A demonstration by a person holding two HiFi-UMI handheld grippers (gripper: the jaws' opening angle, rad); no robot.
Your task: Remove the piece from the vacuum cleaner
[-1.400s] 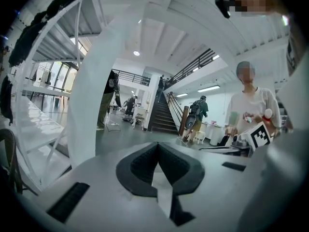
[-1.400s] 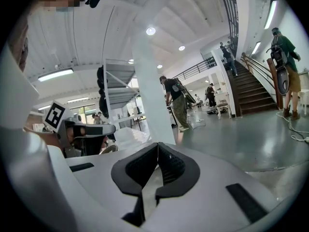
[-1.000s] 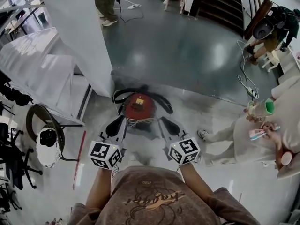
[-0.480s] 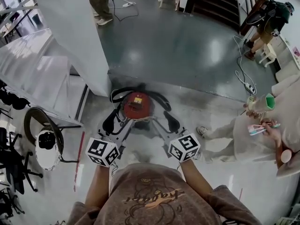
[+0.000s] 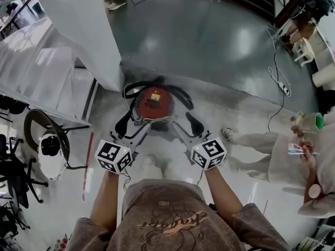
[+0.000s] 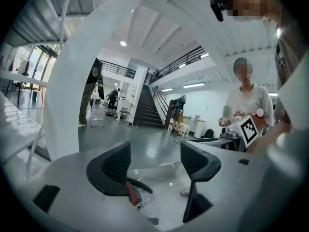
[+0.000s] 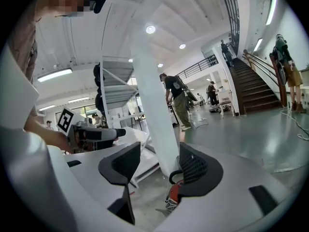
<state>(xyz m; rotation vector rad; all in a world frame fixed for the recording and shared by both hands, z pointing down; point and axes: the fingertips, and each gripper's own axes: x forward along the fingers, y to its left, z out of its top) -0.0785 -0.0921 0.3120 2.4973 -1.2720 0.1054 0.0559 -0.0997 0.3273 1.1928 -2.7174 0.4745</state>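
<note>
Now, jaws just opened wide and empty on left gripper [image 5: 131,132] and right gripper [image 5: 184,129], flanking the near side of the red vacuum cleaner [image 5: 155,102]: steady its body, clamp the piece squarely, pull straight.

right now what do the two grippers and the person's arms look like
The left gripper and right gripper both have pale grey bodies and two black jaws with ribbed inner faces. Each carries a white cube, left and right, printed with black square markers. The person wears a brown short-sleeved shirt with a printed front.
</note>
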